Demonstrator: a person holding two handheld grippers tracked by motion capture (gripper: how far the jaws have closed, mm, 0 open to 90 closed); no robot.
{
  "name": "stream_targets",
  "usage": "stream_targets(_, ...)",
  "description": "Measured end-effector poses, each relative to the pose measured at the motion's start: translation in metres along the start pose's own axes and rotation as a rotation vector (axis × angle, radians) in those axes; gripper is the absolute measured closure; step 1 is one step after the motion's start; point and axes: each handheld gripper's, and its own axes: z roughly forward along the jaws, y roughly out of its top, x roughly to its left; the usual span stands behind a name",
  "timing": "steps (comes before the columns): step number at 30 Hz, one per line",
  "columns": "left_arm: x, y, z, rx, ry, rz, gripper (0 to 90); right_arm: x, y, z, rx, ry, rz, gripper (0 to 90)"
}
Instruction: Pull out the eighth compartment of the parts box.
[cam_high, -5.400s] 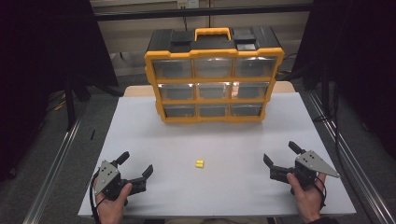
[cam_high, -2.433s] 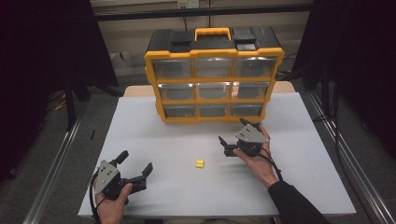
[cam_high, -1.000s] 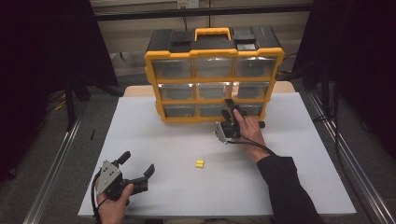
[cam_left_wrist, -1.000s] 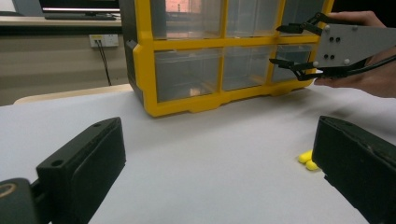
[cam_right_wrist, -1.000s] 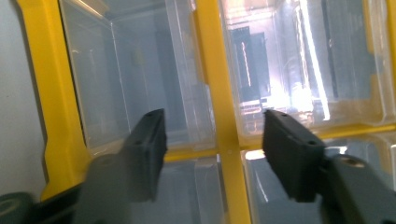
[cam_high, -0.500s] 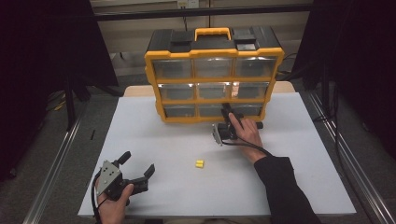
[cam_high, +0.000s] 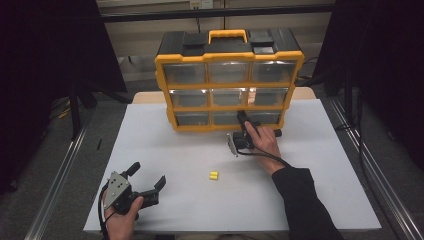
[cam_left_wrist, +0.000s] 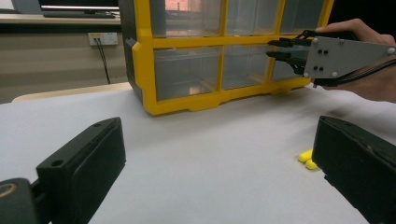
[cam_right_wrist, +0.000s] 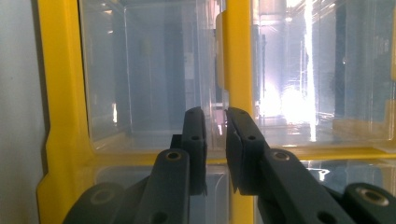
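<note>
A: Nearest the person, what's on the white bench (cam_high: 320, 165)?

B: The left gripper (cam_high: 147, 182) sits at the near left edge, held in a hand. Its black fingers (cam_left_wrist: 84, 165) stand wide apart with nothing between them.

A: And just past that?

B: A small yellow piece (cam_high: 213, 175), really two little rounded bits side by side, lies on the bare bench, roughly midway across, well apart from both grippers. In the left gripper view it peeks out just beside the right-hand finger.

A: Where's the right gripper (cam_right_wrist: 215, 122)?

B: Farther in, up against the bottom row of the yellow-framed organiser cabinet with clear plastic drawers (cam_high: 227, 85). The hand holds it turned on its side, with the grey plate facing left.

A: Are its fingers closed on anything?

B: They have just been closing. In the right gripper view they stand with a narrow gap at the front of a clear drawer (cam_right_wrist: 154, 74), beside the yellow divider. Something clear seems to sit between the tips, but I cannot tell whether the pads press on it.

A: And behind?

B: The cabinet's black top with its yellow carry handle (cam_high: 227, 36).
</note>
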Motion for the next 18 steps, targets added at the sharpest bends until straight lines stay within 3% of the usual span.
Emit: stream_targets(18,-0.0001,0.0006,-0.0011,-0.005,-0.001,0.004,2.9,-0.0047,0.0021,-0.0070,-0.002,0.013,-0.018,80.0)
